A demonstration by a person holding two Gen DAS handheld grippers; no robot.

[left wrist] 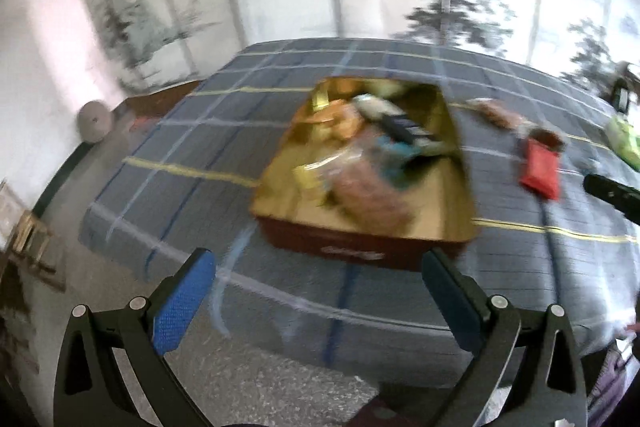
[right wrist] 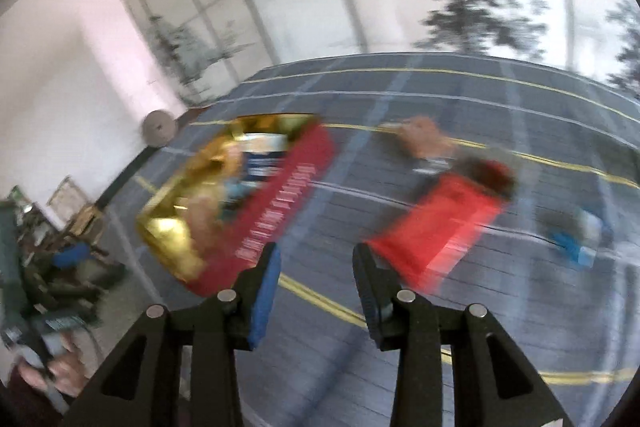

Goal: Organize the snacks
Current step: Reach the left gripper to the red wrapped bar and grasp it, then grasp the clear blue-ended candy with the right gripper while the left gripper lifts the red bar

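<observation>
Snacks lie partly in the tin (left wrist: 362, 227) and partly loose on the plaid bed (left wrist: 200, 147), the red packet (right wrist: 436, 231) just ahead of the right gripper (right wrist: 316, 267), both grippers apart and empty, so a hasty grab could crush it.

Red tin (left wrist: 360, 251), gold inside, sits open and part-filled with mixed snack packets (left wrist: 360, 163). Red packet (left wrist: 540, 169) lies flat just right of it.

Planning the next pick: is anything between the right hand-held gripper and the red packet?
Nothing visible. The right hand-held gripper is open, and only bare checked cloth separates it from the red packet.
</observation>
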